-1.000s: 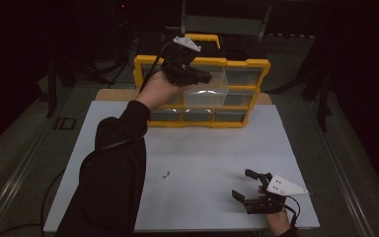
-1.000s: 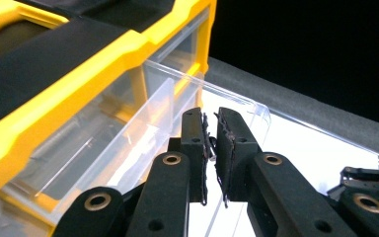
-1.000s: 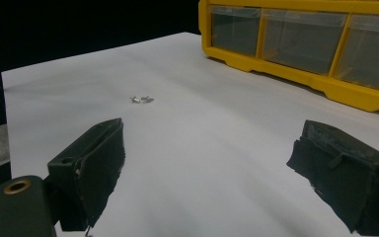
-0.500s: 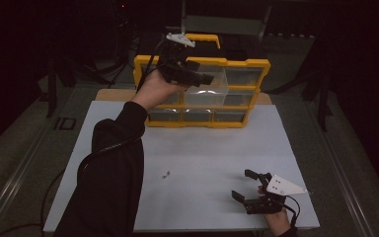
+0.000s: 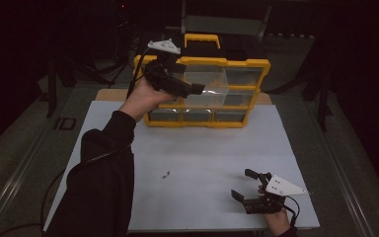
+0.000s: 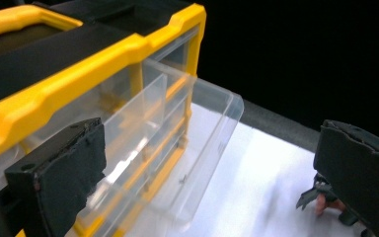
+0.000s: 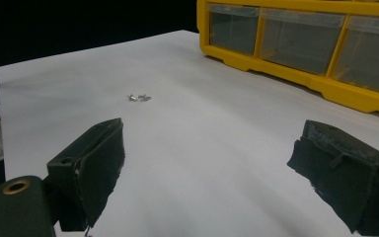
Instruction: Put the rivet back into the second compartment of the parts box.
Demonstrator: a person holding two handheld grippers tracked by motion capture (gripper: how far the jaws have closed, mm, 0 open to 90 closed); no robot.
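Just changed: the left gripper [image 5: 190, 89] has its jaws just opened wide beside the pulled-out clear drawer [image 6: 197, 148] of the yellow organizer [image 5: 205, 94]; nothing sits between them.
Meaning: I judge the drawer is released and left standing out of the organizer's top row, ready to take the small screws [image 5: 166, 174].
Screws: they lie on the white tabletop [image 5: 202, 148], well in front of the organizer.
Right gripper [image 5: 246, 185]: jaws apart and empty, resting low on the tabletop, far in front of the organizer's right end.
Against the earlier frames: the left gripper has shifted towards the organizer's left side; the right hand has kept its place.
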